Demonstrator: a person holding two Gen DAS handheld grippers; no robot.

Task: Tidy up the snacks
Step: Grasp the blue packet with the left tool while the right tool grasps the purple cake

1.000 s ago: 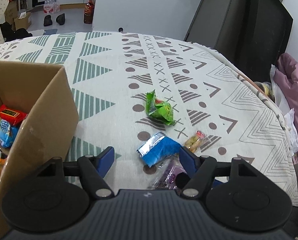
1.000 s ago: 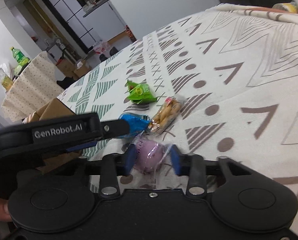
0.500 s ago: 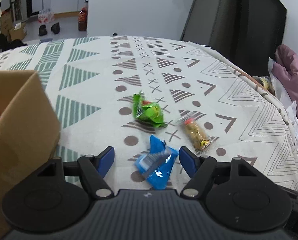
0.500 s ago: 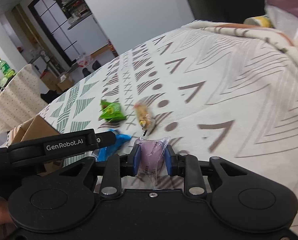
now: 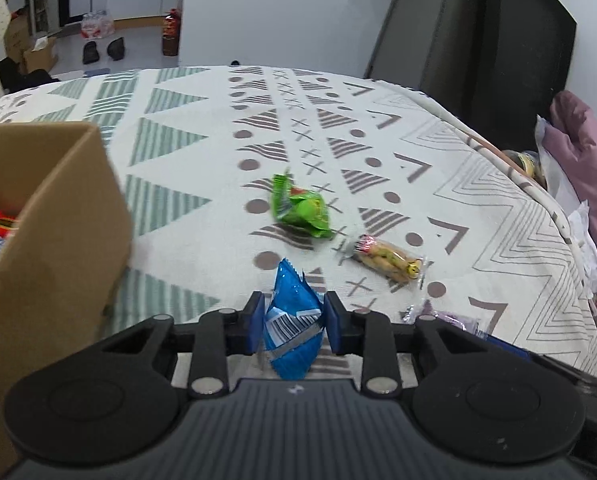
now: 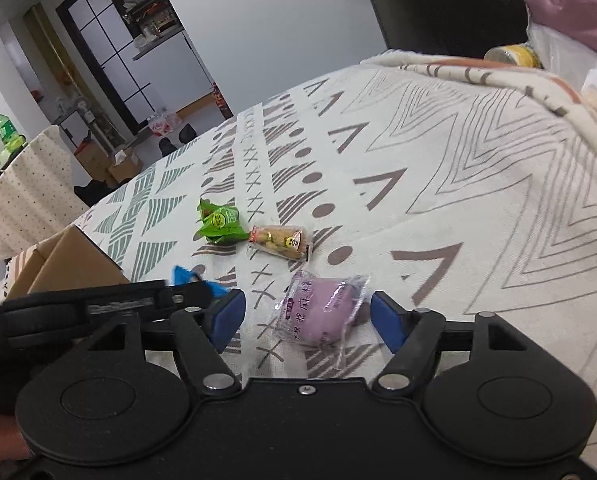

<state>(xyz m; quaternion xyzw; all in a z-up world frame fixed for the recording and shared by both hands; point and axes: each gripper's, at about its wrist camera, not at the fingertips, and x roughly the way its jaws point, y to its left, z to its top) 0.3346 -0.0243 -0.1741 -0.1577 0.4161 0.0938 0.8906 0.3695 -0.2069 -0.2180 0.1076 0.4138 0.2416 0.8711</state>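
My left gripper [image 5: 293, 323] is shut on a blue snack packet [image 5: 292, 328], low over the patterned tablecloth. Beyond it lie a green packet [image 5: 301, 212] and a clear pack of brown biscuits [image 5: 386, 261]. My right gripper [image 6: 304, 317] is open, with a purple mochi pack [image 6: 322, 310] lying on the cloth between its fingers, untouched. In the right wrist view the green packet [image 6: 219, 225] and the biscuit pack [image 6: 280, 241] sit further out, and the left gripper's body [image 6: 82, 310] crosses at left with a bit of the blue packet [image 6: 182, 274] showing.
An open cardboard box [image 5: 50, 240] holding several snacks stands at left, also seen as the box [image 6: 64, 268] in the right wrist view. A pink cloth and plastic bags [image 5: 578, 184] hang past the table's right edge. A black panel [image 5: 478, 48] stands behind.
The left gripper closed onto the blue packet. The right gripper, shut on the purple mochi pack half a second ago, has opened and the pack now lies on the cloth.
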